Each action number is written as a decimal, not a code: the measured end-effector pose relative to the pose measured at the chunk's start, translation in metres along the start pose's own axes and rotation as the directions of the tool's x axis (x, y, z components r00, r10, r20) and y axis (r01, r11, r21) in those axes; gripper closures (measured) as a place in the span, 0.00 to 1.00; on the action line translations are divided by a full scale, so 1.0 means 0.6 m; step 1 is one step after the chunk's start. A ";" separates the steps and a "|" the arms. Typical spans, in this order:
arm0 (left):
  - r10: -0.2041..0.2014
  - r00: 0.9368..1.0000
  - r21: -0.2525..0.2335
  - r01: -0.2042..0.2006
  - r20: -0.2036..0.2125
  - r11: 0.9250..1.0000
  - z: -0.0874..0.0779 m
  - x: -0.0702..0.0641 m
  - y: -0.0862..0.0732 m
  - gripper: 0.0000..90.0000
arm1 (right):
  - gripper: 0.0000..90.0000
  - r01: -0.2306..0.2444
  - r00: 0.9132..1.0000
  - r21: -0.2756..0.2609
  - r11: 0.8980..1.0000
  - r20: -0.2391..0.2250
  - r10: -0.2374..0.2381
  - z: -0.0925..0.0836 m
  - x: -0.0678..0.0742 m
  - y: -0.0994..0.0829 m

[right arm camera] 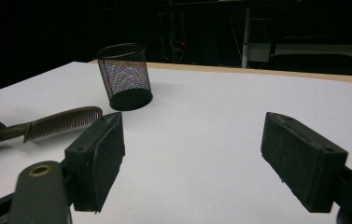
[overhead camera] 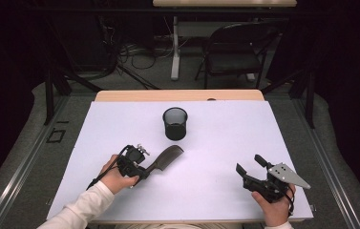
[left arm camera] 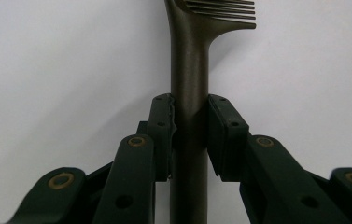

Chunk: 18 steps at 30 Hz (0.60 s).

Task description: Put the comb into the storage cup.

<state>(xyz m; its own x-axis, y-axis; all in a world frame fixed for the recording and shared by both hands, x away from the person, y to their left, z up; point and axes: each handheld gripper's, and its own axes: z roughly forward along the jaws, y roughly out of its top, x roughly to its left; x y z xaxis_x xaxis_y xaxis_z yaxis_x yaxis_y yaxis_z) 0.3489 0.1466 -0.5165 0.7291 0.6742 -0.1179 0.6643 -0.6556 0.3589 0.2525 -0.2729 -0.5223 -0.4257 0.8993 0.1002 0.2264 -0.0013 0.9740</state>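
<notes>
Matt dark plastic comb [left arm camera: 190,70], smooth handle; black wire-mesh metal cup [right arm camera: 123,77]; matt white sheet [overhead camera: 216,157] over pale wood worktop [overhead camera: 177,95]; rough black gripper pads [right arm camera: 100,154].

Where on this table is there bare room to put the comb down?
The widest bare patch lies between the comb and the right gripper, in front of the mesh cup. The table is also bare left and right of the cup. It is tightest between cup and comb tip.

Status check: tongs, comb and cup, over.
Left tongs shut on dark plastic comb by its handle, teeth toward black mesh cup. Right tongs open, nothing between them. Cup upright, white table bare between comb and cup.
</notes>
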 end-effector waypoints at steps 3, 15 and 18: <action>0.004 1.000 -0.032 -0.003 0.008 0.999 -0.010 0.000 0.000 0.81 | 0.24 -0.005 1.000 0.005 1.000 0.000 0.005 0.001 0.001 0.000; 0.010 0.999 -0.206 -0.003 0.033 0.979 -0.042 -0.013 0.012 0.81 | 0.24 -0.001 1.000 0.005 1.000 0.002 0.001 0.000 0.002 0.000; 0.014 0.999 -0.242 -0.004 0.038 0.970 -0.050 -0.015 0.016 0.81 | 0.24 0.000 1.000 0.004 1.000 0.002 0.000 -0.001 0.002 0.000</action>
<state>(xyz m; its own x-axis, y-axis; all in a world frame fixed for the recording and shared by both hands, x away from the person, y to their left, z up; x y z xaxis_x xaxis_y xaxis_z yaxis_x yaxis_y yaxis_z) 0.3437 0.1443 -0.4841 0.7439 0.6516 -0.1484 0.6018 -0.5567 0.5726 0.2517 -0.2720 -0.5224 -0.4234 0.9004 0.1001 0.2303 0.0002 0.9731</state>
